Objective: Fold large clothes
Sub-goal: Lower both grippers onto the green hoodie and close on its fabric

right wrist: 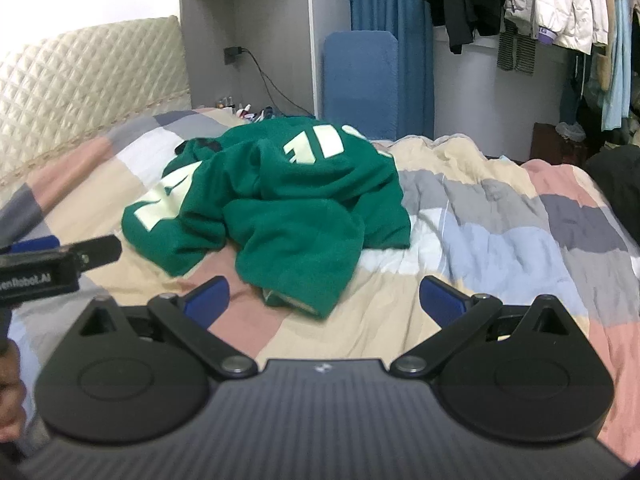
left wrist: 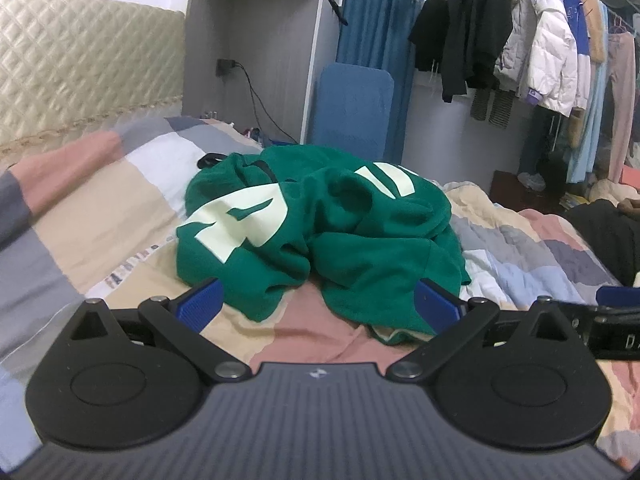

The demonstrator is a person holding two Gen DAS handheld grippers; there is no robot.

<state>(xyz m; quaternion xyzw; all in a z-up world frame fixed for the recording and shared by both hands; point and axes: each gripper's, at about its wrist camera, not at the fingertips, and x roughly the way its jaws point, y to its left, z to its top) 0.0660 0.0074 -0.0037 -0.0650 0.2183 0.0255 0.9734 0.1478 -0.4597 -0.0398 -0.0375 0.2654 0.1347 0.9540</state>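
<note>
A bed [left wrist: 132, 216] fills the room's near half, covered by a patchwork quilt [right wrist: 480, 216] in pink, beige, grey and pale blue. A padded cream headboard [left wrist: 80, 60] stands at the far left. On the far right, a rack of hanging coats [left wrist: 536, 40] crowds the wall, with a blue curtain [left wrist: 376, 12] and a blue cushion [left wrist: 352, 108] leaning beside it.

In the middle of the bed lies a green sweatshirt [left wrist: 320, 232] with big pale letters, crumpled in a heap with no clear long axis; its hem spills toward the near edge.

The left hand-held gripper [left wrist: 320, 300] hangs just short of that hem, its blue fingers [left wrist: 200, 300] spread wide and holding nothing. The right hand-held gripper [right wrist: 324, 300] sits alongside it, equally wide apart and empty, with the hem's tip lying between its fingers.
</note>
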